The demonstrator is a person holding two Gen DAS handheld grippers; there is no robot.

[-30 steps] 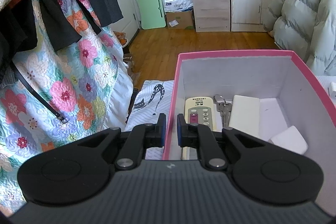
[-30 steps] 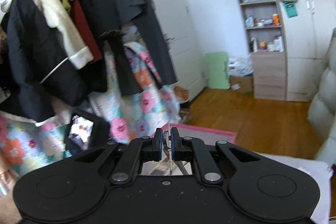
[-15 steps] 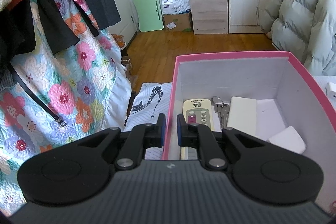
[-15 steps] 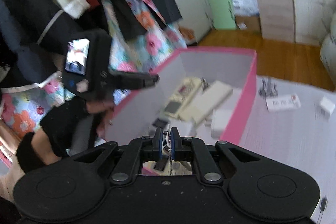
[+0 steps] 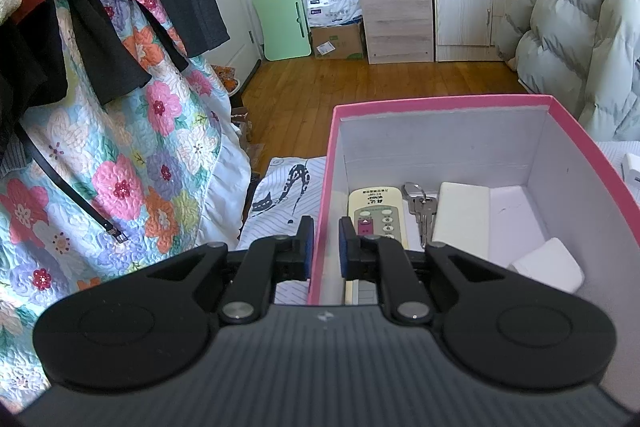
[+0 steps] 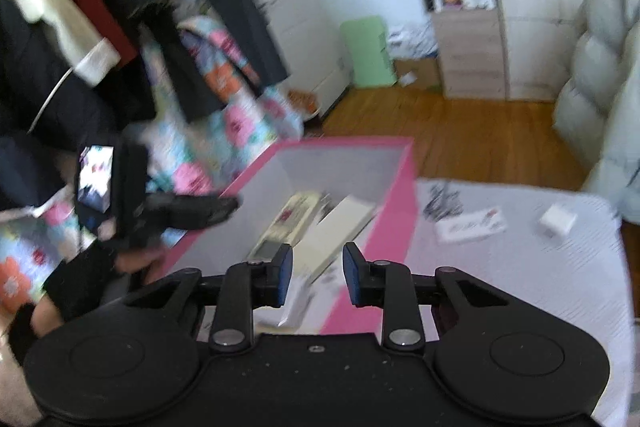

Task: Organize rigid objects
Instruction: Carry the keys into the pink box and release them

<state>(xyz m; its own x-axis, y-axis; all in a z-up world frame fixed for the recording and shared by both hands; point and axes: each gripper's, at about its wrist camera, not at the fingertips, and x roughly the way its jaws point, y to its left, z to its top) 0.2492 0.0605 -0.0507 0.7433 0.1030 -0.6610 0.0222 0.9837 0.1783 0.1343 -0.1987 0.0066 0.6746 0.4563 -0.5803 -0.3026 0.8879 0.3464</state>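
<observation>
Left gripper (image 5: pixel 323 245) is pinched on the left wall of the pink box (image 5: pixel 440 101), probably to steady it. Right gripper (image 6: pixel 317 273) is spread wide and empty above the box's near end. Inside the box: remote (image 5: pixel 376 211), keys (image 5: pixel 422 205), white case (image 5: pixel 464 215). Small white boxes (image 6: pixel 558 219) lie on the bed right of the box, likely next.

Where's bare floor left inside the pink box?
Free: box floor between the white slab and the right wall, behind the white block. Crowded: left side, where remote, keys and slab lie packed together.
</observation>
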